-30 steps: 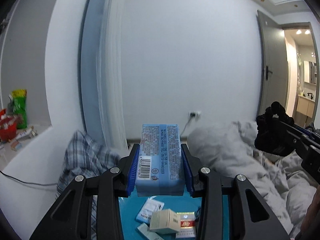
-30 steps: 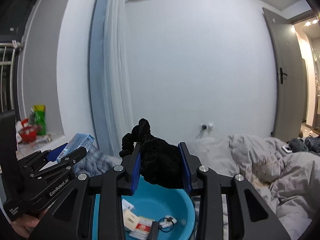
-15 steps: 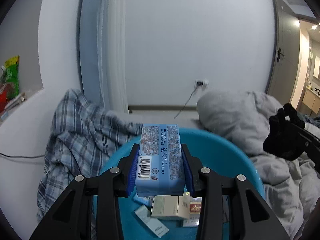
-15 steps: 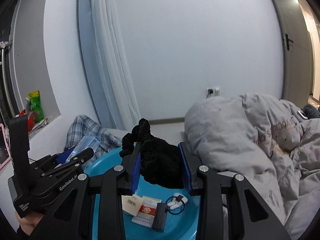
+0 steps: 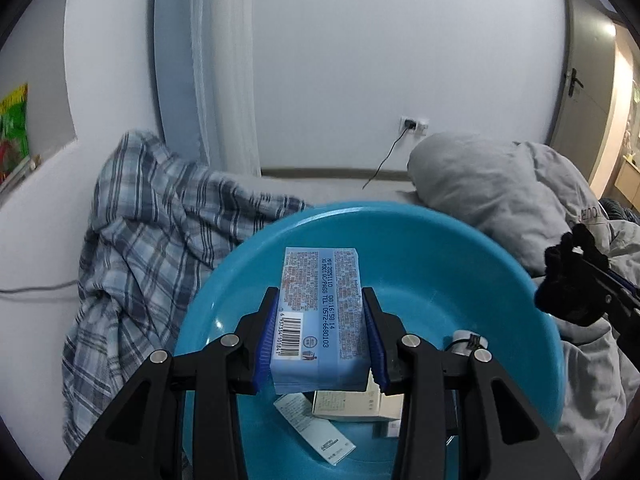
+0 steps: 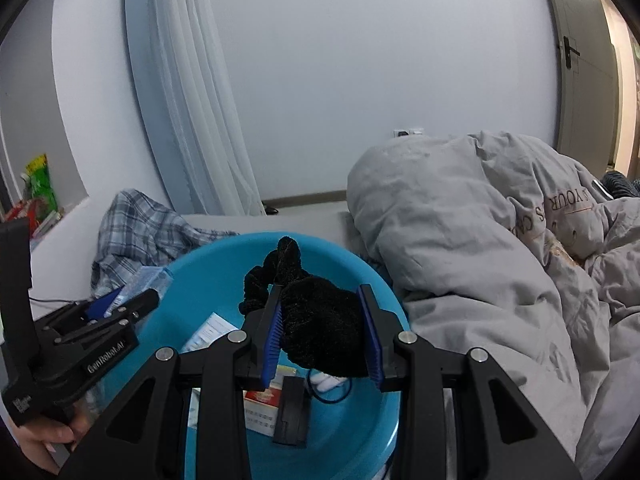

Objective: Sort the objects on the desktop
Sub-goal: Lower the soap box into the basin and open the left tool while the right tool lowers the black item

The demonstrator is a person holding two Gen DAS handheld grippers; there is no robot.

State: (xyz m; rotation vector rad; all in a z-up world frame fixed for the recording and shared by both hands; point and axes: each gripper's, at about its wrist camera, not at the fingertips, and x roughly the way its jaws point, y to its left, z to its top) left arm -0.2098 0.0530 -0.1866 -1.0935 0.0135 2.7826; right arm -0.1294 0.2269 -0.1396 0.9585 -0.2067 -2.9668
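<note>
My left gripper (image 5: 322,328) is shut on a light blue tissue pack (image 5: 320,312) and holds it above a round blue basin (image 5: 420,248). My right gripper (image 6: 324,332) is shut on a black fuzzy glove (image 6: 316,324), also above the basin (image 6: 352,264). The glove (image 5: 568,280) shows at the right edge of the left wrist view. The left gripper (image 6: 120,308) with the pack (image 6: 144,280) shows at the left of the right wrist view. In the basin lie a cream box (image 5: 352,404), a white packet (image 5: 316,428), a red and white box (image 6: 260,404), a black block (image 6: 292,412) and a small white item with a cord (image 6: 328,382).
The basin rests on a bed. A blue plaid shirt (image 5: 152,240) lies to its left and a grey duvet (image 6: 500,260) is heaped to its right. A white wall with a socket (image 5: 412,124) and a curtain (image 6: 192,100) stand behind. A door (image 6: 580,60) is far right.
Both grippers have tilted down and moved forward over the basin, still holding the tissue pack and the glove. The basin now fills much more of both views.
</note>
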